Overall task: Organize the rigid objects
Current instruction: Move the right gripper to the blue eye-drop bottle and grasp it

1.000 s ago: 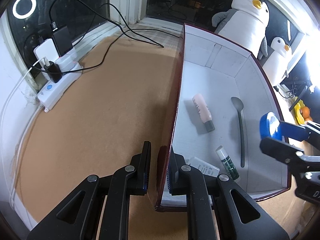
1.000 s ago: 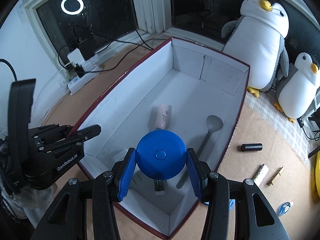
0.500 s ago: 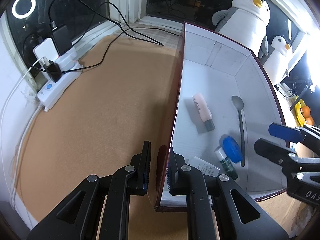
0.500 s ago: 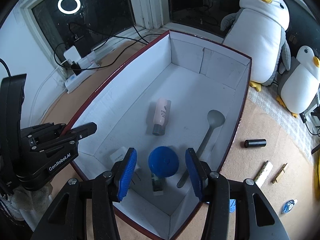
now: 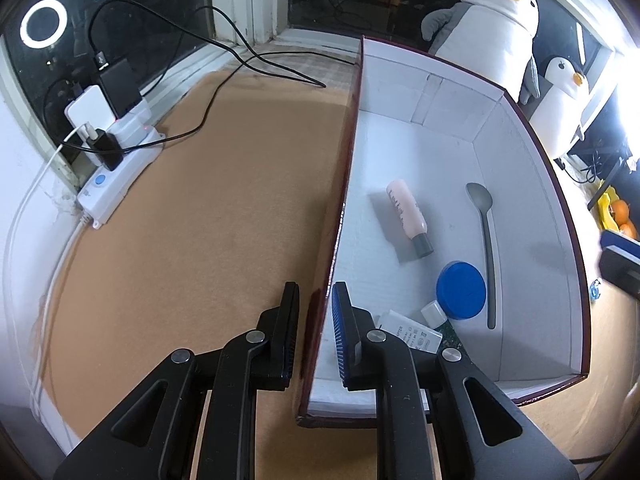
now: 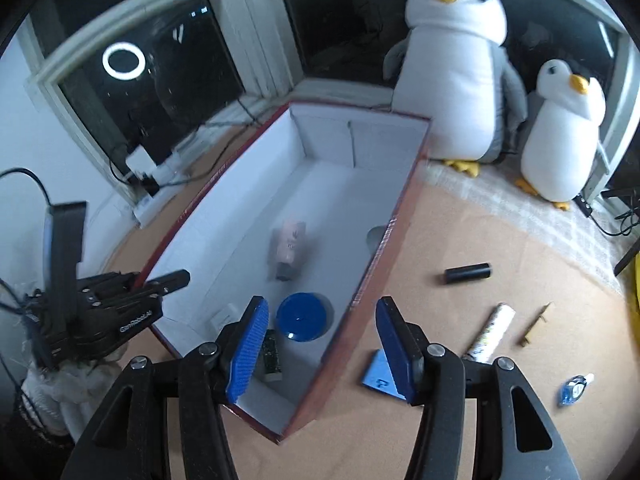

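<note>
Left tongs point(image 5: 314, 330) straddle the near end of the box's left wall, one finger outside over the desk point(image 5: 192, 248) and one inside, the wall standing in the narrow gap between them; whether the pads actually press the cardboard I cannot tell; right tongs point(image 6: 320, 344) hang spread wide and hold nothing, one finger over the box interior and the other over the desk beyond the box's right wall, so the wall runs between them. Box point(image 5: 452, 120), white inside with a dark red rim, holds a blue round lid point(image 5: 461, 290) lying flat near the near end, just beside the handle of a grey spoon point(image 5: 485, 232); a pink bottle point(image 5: 408, 218) with a grey cap lies on its side near the middle; a small white-capped green bottle point(image 5: 434, 314) and a white labelled tube point(image 5: 412, 332) lie close to the lid at the near end. Outside the box on its right side, on the desk, lie a black cylinder point(image 6: 467, 273), a white patterned tube point(image 6: 490, 332), a thin brass-coloured piece point(image 6: 536, 323), a blue card point(image 6: 378, 374) partly behind the right finger, and a small blue-labelled sachet point(image 6: 574, 390); two plush penguins point(image 6: 456, 68) stand behind the box; a power strip point(image 5: 120, 176) with plugs and cables sits by the window.
</note>
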{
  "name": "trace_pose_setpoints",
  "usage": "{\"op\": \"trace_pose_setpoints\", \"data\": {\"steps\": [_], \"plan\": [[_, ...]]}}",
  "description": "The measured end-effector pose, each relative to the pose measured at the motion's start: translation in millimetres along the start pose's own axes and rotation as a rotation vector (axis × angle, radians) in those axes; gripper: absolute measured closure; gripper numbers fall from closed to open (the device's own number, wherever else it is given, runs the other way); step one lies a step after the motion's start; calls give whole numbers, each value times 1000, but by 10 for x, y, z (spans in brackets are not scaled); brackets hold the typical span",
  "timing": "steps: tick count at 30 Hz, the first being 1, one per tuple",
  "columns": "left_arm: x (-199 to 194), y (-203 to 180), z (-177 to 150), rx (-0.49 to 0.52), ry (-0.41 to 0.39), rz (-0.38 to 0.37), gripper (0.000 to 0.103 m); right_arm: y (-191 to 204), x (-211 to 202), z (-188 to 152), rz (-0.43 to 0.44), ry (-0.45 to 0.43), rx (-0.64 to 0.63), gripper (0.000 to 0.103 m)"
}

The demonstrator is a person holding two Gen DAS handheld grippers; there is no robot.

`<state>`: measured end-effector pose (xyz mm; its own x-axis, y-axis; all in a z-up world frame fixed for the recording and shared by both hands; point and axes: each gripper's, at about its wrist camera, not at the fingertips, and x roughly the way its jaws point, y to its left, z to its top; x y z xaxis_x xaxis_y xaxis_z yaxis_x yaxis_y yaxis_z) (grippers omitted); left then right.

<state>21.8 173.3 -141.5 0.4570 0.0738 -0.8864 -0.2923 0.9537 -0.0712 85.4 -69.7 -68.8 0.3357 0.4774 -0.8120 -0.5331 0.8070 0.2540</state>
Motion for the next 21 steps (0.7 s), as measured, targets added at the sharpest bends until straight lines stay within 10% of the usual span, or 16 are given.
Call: {"op": "trace_pose_setpoints", "data": {"steps": [9, 21], "plan": [[18, -56, 15, 8, 13, 34, 88, -609, -491, -141, -46, -94, 139, 51], [13, -95, 24, 9, 22, 70, 88, -1839, -470, -681, -232, -1, 439, 51]]}}
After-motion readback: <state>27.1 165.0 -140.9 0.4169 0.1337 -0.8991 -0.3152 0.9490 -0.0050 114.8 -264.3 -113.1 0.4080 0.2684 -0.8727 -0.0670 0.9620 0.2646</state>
